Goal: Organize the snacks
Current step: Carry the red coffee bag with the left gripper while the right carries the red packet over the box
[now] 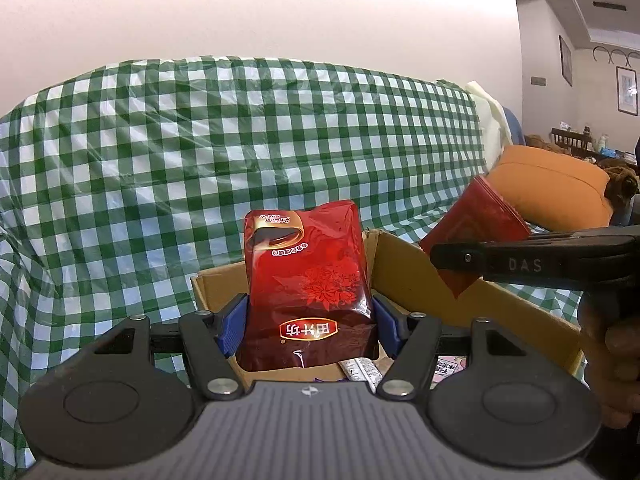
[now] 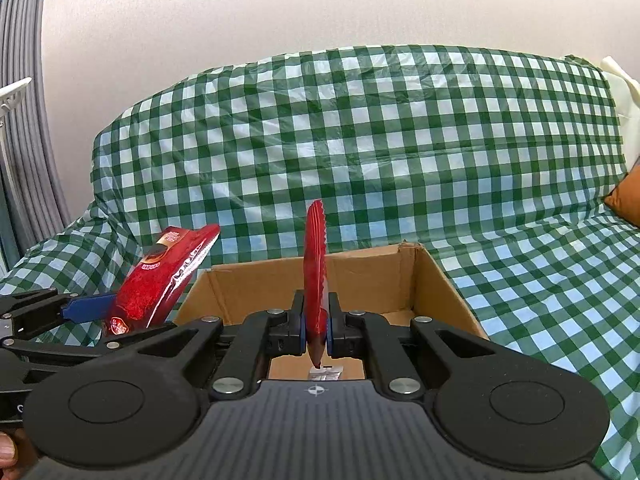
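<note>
While both red foil snack packets hung over the open brown cardboard box (image 2: 380, 280), the right gripper (image 2: 316, 332) clamped a thin packet (image 2: 315, 264) upright above its middle; the left gripper (image 1: 310, 328) clamped a plump packet (image 1: 308, 280) over its left edge.

right gripper (image 1: 444, 258): "DAS" | red snack bag (image 1: 310, 292): "田牛坊", upside down

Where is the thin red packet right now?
The thin red packet stands edge-on, pinched in the right gripper, above the near edge of the open cardboard box on the green checked cover.
</note>
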Tool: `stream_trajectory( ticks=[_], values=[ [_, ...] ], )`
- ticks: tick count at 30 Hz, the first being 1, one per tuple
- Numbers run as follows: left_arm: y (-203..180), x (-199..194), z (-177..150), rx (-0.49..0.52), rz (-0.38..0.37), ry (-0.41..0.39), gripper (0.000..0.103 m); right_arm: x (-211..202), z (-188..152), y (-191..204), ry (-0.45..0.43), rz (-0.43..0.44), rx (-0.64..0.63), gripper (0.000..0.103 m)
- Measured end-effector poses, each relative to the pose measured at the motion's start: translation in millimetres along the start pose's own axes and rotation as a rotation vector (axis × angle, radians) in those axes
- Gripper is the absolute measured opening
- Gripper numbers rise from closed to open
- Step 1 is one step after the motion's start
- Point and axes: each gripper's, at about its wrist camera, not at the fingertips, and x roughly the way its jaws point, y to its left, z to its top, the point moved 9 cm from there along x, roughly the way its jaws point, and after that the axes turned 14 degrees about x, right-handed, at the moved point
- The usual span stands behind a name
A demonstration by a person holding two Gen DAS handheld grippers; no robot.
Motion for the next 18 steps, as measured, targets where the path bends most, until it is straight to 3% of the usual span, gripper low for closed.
stream_trajectory(
  ticks=[18],
  values=[
    [-7.5,-0.2,4.4,-0.003,-0.051,-0.028,0.07,-2.6,3.4,-7.4,-0.044,-0.072,0.017,0.009]
  ],
)
